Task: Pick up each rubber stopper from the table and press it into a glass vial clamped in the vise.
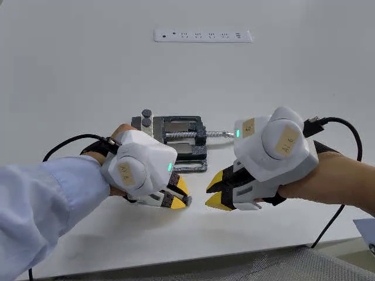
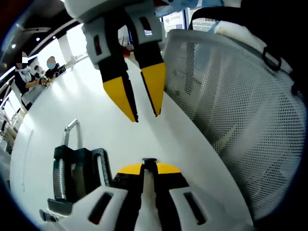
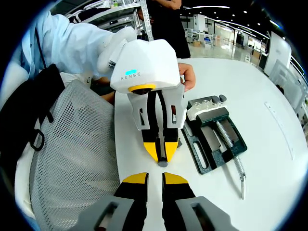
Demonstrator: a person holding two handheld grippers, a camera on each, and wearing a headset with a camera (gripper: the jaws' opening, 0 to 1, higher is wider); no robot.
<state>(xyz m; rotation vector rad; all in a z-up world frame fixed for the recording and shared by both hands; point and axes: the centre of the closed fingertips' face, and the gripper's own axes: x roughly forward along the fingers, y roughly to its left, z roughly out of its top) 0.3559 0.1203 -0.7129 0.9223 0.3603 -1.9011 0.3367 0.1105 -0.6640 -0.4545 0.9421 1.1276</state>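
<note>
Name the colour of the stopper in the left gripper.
The small rubber stopper is dark grey; best in the right gripper view.

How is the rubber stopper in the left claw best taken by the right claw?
Grip the rubber stopper by its free end, which pokes past the tips of the shut left claw. Bring the open right claw head-on; it faces that end.

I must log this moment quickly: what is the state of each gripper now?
Left gripper: jaws shut on a rubber stopper.
Right gripper: jaws open, holding nothing.
</note>
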